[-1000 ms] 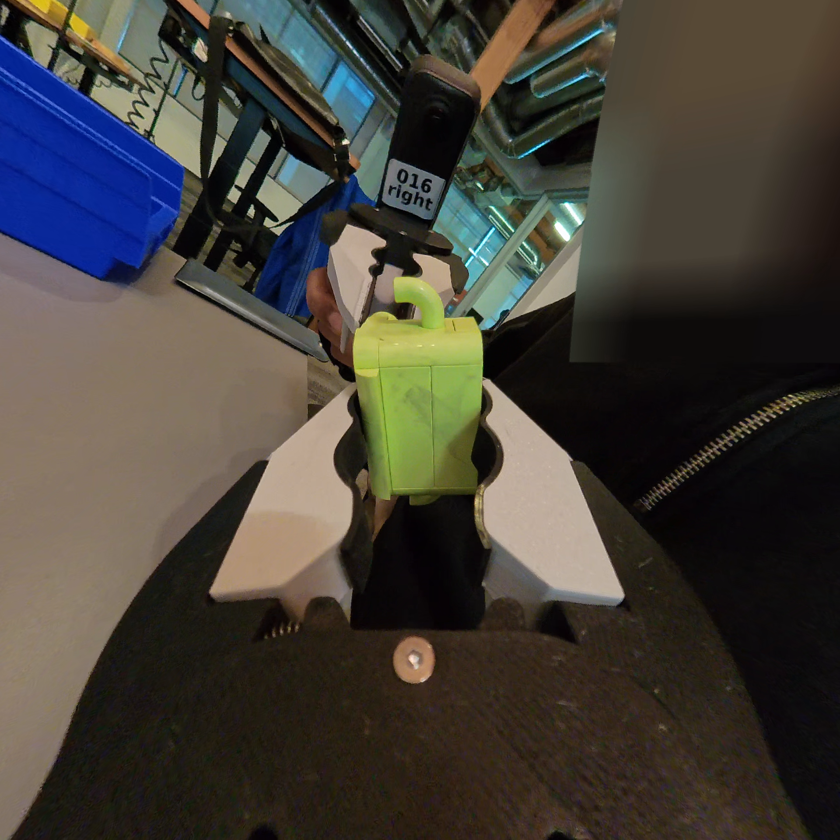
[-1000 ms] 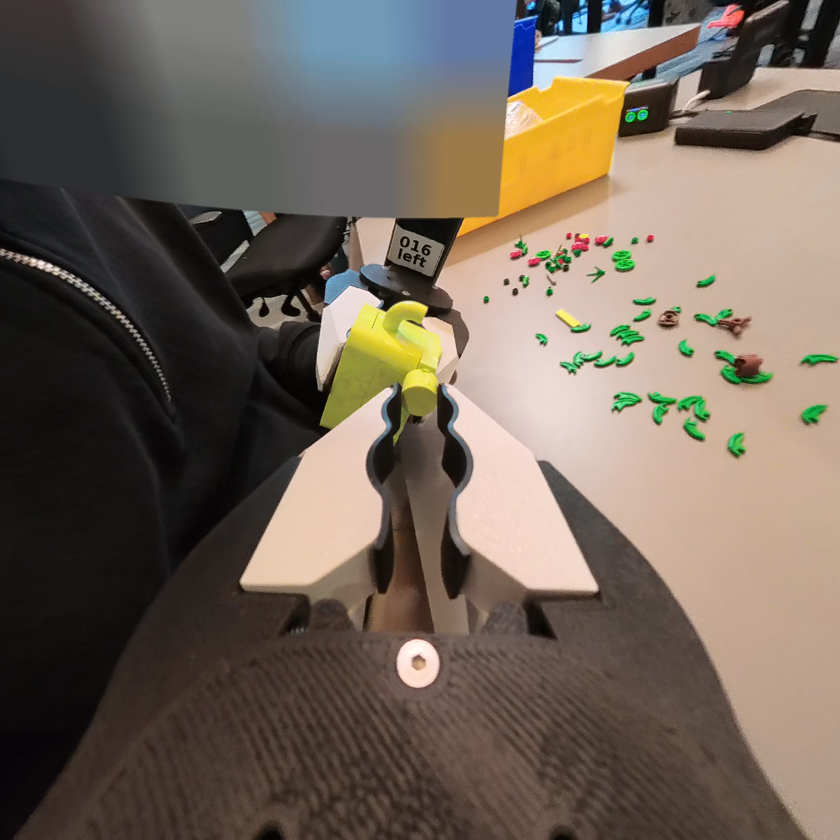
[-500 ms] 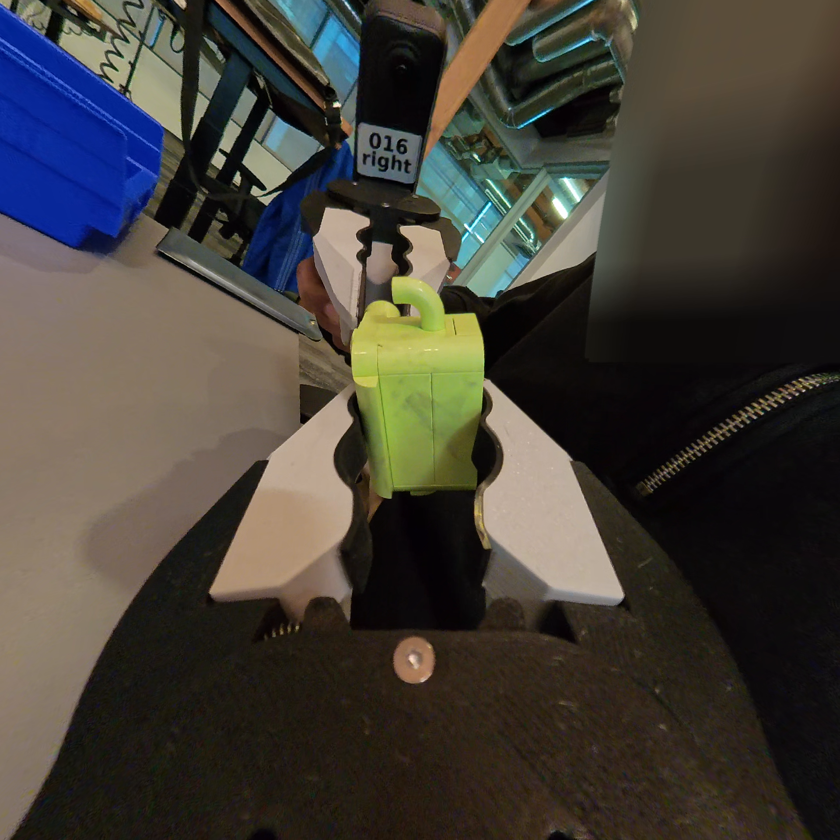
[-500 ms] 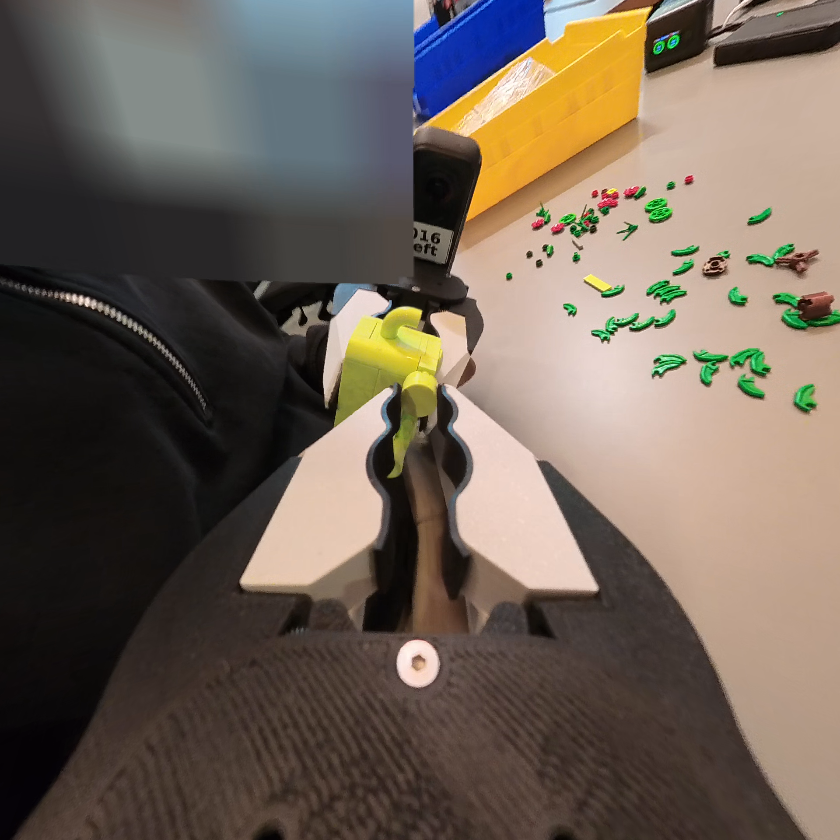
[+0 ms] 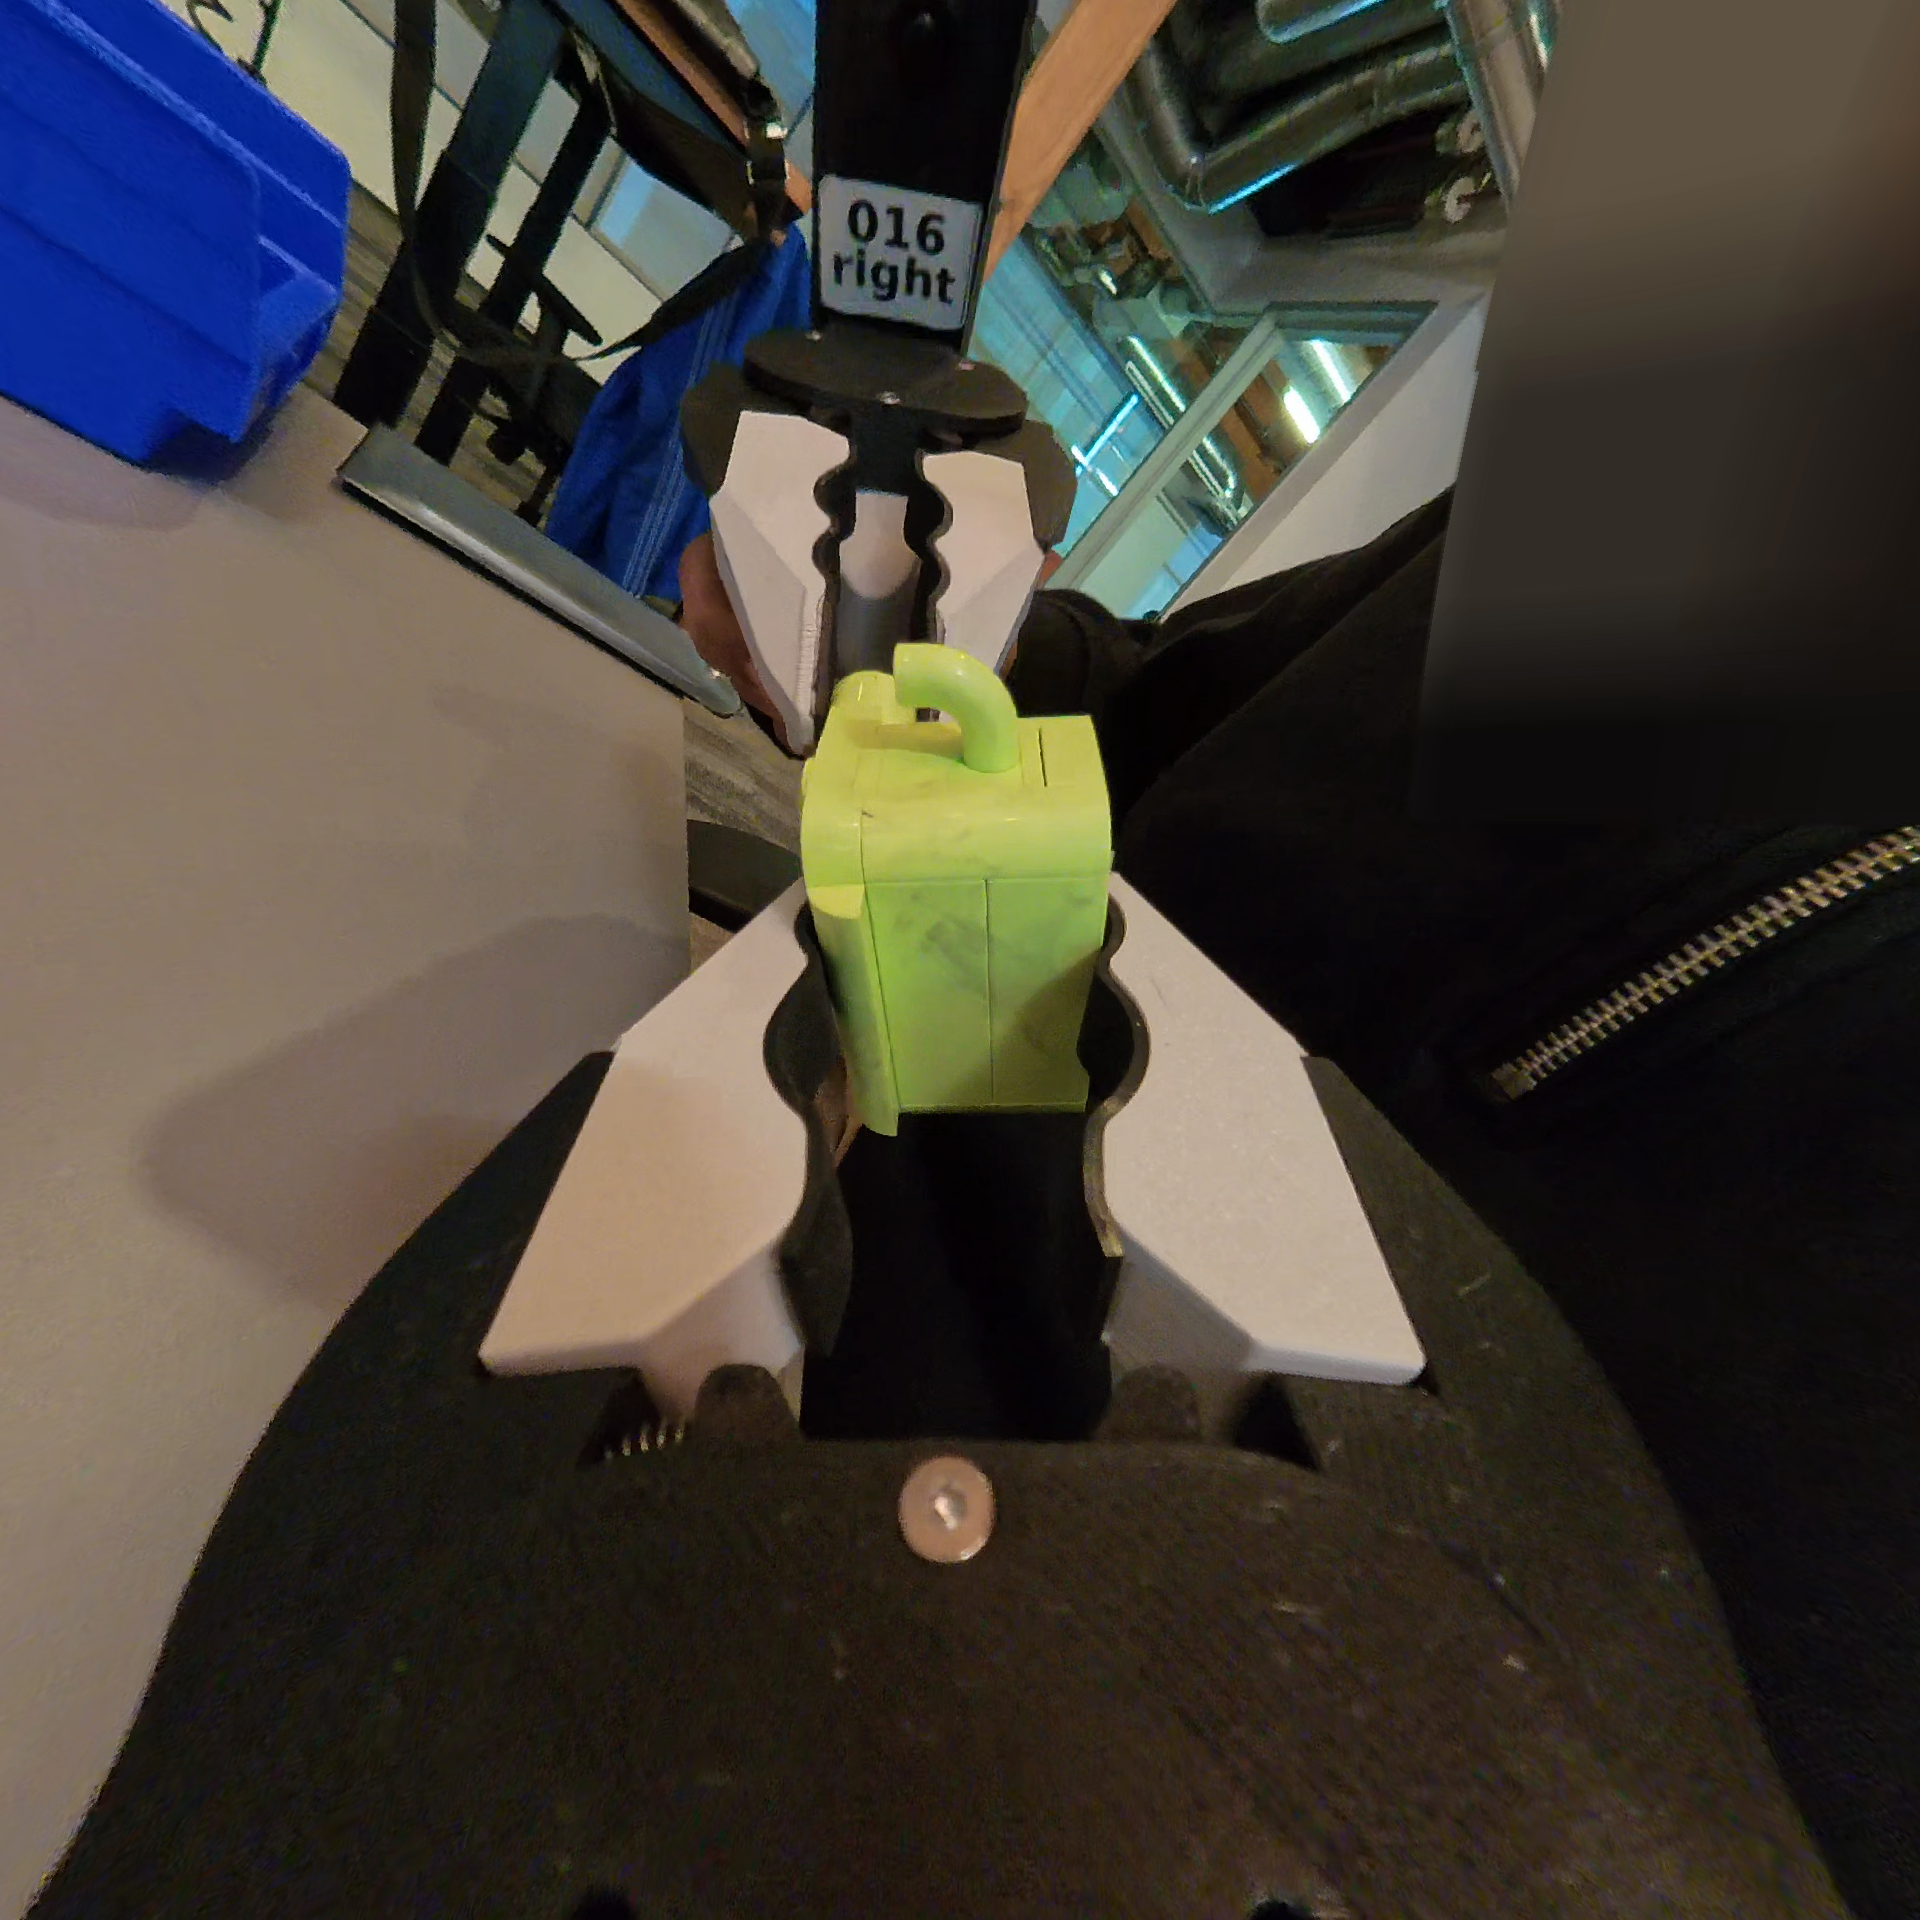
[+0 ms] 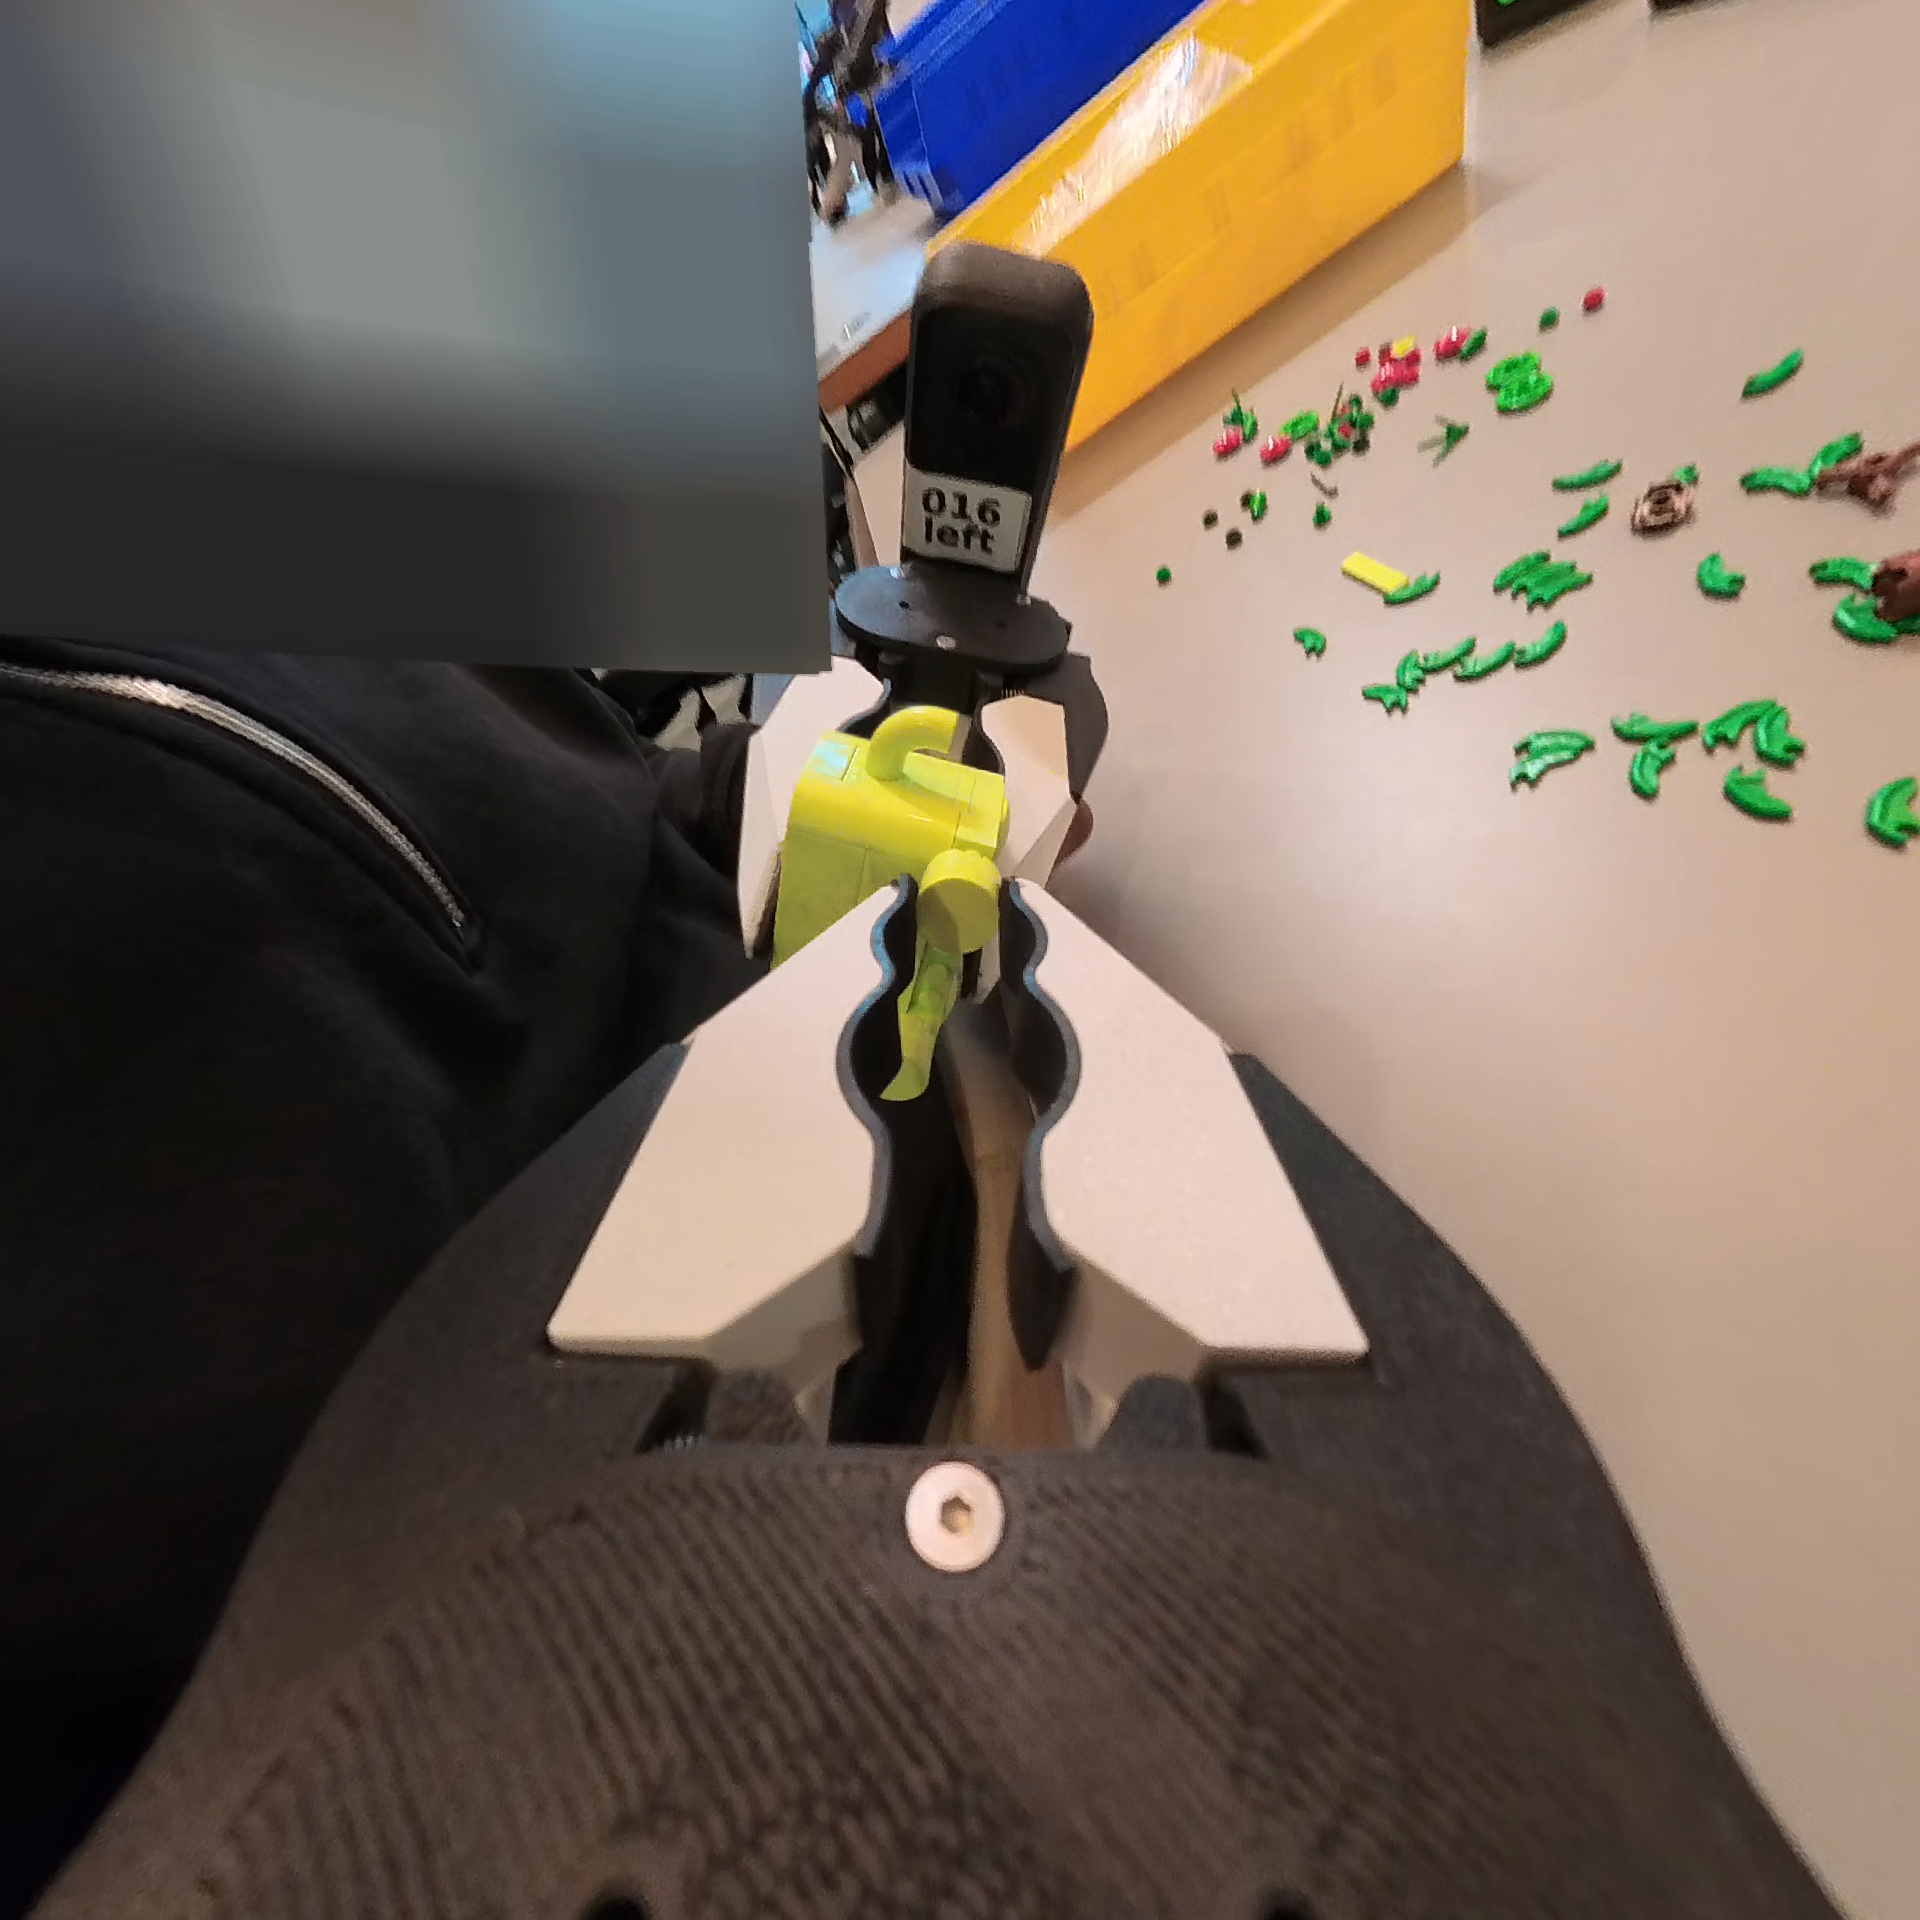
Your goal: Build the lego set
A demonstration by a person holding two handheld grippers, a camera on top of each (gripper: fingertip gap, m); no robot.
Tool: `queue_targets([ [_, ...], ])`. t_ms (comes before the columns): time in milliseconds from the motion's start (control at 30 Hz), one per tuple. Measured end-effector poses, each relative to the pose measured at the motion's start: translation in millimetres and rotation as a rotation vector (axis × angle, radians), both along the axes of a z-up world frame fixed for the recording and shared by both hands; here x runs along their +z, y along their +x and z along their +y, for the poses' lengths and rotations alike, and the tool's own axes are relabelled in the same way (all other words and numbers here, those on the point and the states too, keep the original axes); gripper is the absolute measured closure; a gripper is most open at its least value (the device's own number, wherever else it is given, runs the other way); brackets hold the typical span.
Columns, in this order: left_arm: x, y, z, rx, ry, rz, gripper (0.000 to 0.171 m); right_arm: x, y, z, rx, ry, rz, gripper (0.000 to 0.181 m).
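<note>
Far left of the left wrist view: blue bin on the grey table, up near its far edge. Centre: left gripper clenched on the lime-green lego block, both white fingers pressing its sides, block held in the air just off the table edge. A curved lime hook stands on the block's top face. Right gripper sits directly behind the block, tips pointing at it and almost touching its top rear corner. Right of that: person's black zip jacket. In the right wrist view, jacket fills the left side. Centre: right gripper closed on a small lime leaf piece, its round stud end pinched at the fingertips and its pointed tail hanging back into the gap between the fingers. Stud end is just against the block's lower right corner; can't tell if it's seated. Left gripper is behind, wrapped round the block. To the right on the table: yellow bin at the back, then a loose scatter of green leaf pieces, small red pieces, a yellow tile and brown pieces, all well apart from both grippers.
</note>
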State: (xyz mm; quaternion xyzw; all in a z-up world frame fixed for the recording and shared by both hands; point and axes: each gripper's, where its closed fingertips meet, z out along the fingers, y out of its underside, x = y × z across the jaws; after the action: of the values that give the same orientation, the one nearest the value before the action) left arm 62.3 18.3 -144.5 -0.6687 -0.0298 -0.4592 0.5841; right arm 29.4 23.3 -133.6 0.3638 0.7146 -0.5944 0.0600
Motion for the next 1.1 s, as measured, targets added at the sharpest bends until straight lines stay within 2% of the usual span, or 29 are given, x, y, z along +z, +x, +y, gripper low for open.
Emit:
queue_targets([
  [567,-14,2,4,-0.015,-0.057,0.017,0.129,-12,1,1,0.056,0.027,-0.08,0.167],
  [867,-17,2,5,-0.011,-0.066,0.008,0.13,-16,-2,0,0.064,-0.018,-0.094,0.167],
  [1100,-5,-11,7,0.039,-0.01,-0.095,0.129,-8,-15,1,0.035,0.016,-0.02,0.167],
])
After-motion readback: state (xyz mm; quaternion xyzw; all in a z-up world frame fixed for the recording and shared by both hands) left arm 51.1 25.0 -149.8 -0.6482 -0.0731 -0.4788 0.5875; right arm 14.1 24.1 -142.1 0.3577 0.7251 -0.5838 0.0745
